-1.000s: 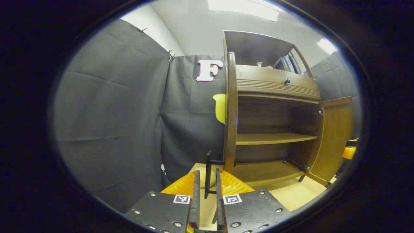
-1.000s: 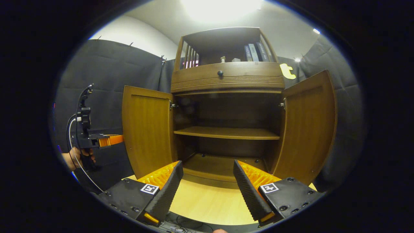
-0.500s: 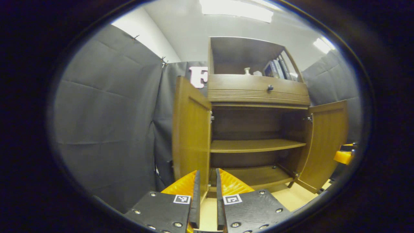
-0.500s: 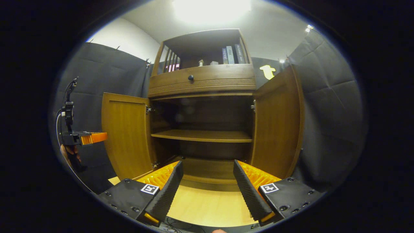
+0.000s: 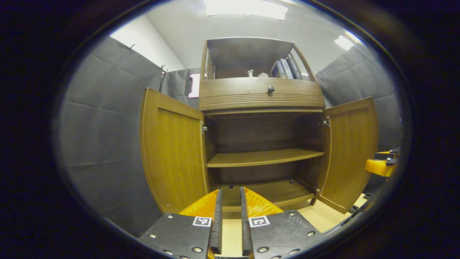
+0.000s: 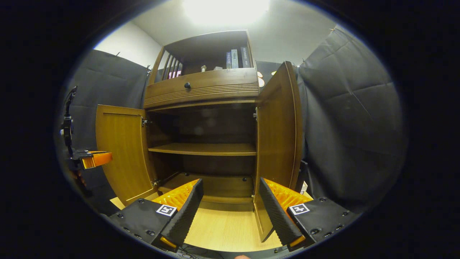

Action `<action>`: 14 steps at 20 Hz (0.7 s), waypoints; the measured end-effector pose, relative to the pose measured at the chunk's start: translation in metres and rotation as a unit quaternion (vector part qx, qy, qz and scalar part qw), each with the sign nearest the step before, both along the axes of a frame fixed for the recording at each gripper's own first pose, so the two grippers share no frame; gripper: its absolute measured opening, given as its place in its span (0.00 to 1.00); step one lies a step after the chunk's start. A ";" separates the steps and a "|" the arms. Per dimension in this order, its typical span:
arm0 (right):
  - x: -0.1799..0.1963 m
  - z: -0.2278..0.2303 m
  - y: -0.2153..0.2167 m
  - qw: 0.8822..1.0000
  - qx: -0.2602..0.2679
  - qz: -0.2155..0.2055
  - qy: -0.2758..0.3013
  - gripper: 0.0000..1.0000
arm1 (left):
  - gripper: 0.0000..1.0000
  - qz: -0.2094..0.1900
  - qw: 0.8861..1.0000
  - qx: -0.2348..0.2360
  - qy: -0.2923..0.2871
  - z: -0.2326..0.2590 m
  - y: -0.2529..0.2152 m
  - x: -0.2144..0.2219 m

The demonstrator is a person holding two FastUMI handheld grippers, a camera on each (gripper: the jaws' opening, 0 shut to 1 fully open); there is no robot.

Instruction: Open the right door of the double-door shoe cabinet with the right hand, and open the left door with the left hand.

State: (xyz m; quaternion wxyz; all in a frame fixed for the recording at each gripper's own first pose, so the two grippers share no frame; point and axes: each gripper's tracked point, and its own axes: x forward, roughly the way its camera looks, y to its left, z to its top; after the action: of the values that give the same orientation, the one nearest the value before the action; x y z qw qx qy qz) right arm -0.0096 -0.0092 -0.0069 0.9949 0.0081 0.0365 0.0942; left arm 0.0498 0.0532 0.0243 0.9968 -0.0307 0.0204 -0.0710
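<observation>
The brown wooden shoe cabinet point(image 5: 261, 99) faces me with both doors swung out. Its left door point(image 5: 174, 151) stands wide open just ahead-left of my left gripper point(image 5: 230, 192), whose fingers sit almost shut with a narrow slit and nothing between them. The right door point(image 5: 350, 151) is open too. In the right gripper view that right door point(image 6: 278, 136) stands nearly edge-on, close to my right gripper point(image 6: 230, 183), which is open and holds nothing. The left door point(image 6: 120, 151) is at the left there, with the left gripper point(image 6: 95, 159) beside it. The right gripper point(image 5: 379, 167) peeks in at the far right.
Inside, a middle shelf point(image 5: 262, 157) and the bottom board are bare. Above the doors runs a drawer with a dark knob point(image 5: 271, 89), and books point(image 5: 285, 68) stand in the top shelf. Light wooden floor point(image 6: 222, 230) lies before the cabinet. Black cloth walls close in on both sides.
The left gripper has come off the left door's black handle and swung right, now facing the cabinet. The right gripper's view has shifted, so the right door appears closer and more edge-on.
</observation>
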 end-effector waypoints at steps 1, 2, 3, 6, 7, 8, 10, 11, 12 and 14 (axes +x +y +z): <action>0.001 0.000 -0.001 1.000 0.001 0.000 0.000 0.98 | 0.35 0.004 1.000 -0.002 0.001 0.000 -0.001 -0.001; 0.002 -0.001 0.000 1.000 0.001 0.000 -0.001 0.98 | 0.37 0.008 1.000 -0.005 0.000 -0.001 -0.001 -0.001; 0.003 0.000 0.000 1.000 0.001 0.001 -0.001 0.98 | 0.52 0.010 1.000 -0.008 -0.001 0.001 -0.001 0.000; 0.007 0.001 0.000 1.000 0.001 0.000 -0.003 0.98 | 0.96 0.029 1.000 -0.004 -0.005 0.000 0.005 0.002; 0.009 0.001 0.001 1.000 0.003 -0.001 -0.004 0.98 | 0.96 0.035 0.999 -0.001 -0.009 0.002 0.008 0.004; 0.009 0.001 0.001 1.000 0.004 -0.001 -0.004 0.98 | 0.96 0.040 0.999 0.000 -0.011 0.002 0.010 0.004; 0.011 0.001 0.000 1.000 0.006 -0.005 -0.004 0.98 | 0.97 0.047 0.999 0.000 -0.015 0.003 0.014 0.006; 0.012 0.002 0.000 1.000 0.007 -0.006 -0.005 0.98 | 0.97 0.050 0.999 0.001 -0.016 0.004 0.017 0.006; 0.013 0.002 0.000 1.000 0.008 -0.007 -0.005 0.98 | 0.97 0.053 0.998 0.002 -0.017 0.005 0.020 0.007; 0.013 0.003 0.001 1.000 0.008 -0.009 -0.007 0.98 | 0.97 0.058 0.998 0.004 -0.019 0.005 0.024 0.006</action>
State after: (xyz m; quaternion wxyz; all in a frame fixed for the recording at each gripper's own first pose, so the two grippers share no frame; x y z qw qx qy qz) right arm 0.0033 -0.0084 -0.0039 0.9958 0.0159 0.0285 0.0860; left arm 0.0561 0.0768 0.0293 0.9995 -0.0270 0.0004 -0.0137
